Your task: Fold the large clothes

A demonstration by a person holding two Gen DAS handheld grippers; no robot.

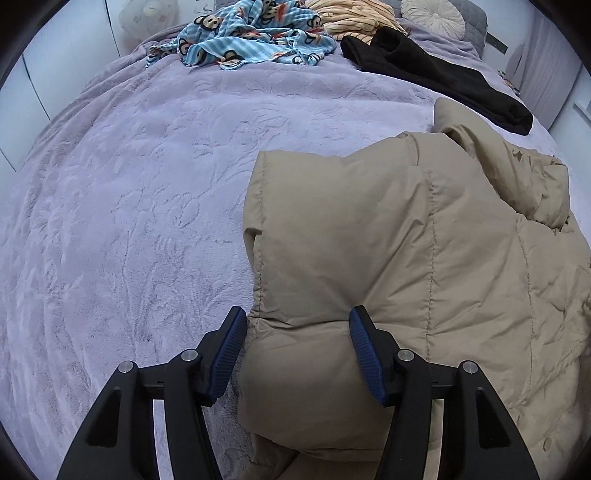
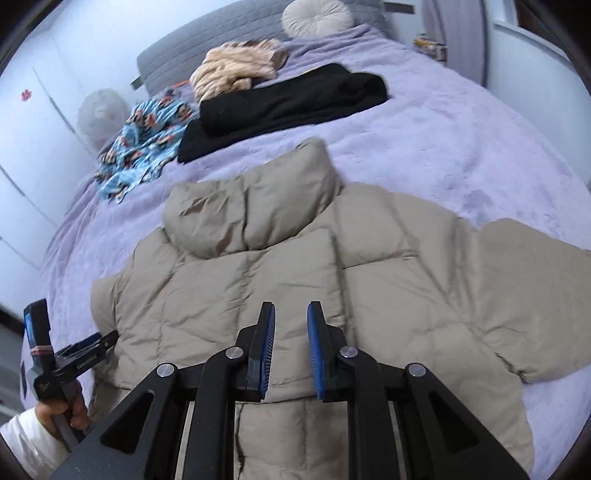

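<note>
Garment: beige puffer jacket (image 2: 295, 280) lies back-up on the lilac bed cover (image 1: 129, 221), hood (image 2: 251, 206) pointing away from the fingers toward the headboard.
Long axis: hood to hem runs roughly along the line the right gripper (image 2: 291, 314) points; the sleeves run across it.
Left gripper (image 1: 297, 325): fingers spread to about half width, a puffy roll of the jacket's sleeve or side edge between them; both pads appear to touch the fabric, a firm pinch cannot be confirmed.
Right gripper: fingers narrowly apart, nothing visibly caught between them; it hangs above the middle of the jacket's back.
Far sleeve (image 2: 517, 288): lies flat, well to the right of the right fingers.
Nearer hand: the left is at the jacket's left edge; the right is nearer the outstretched sleeve.
Judged step: left side being folded inward across the back.
Other items: black garment (image 2: 288, 103), monkey-print cloth (image 1: 255, 37) and striped cloth (image 1: 351, 18) lie well beyond the hood.
</note>
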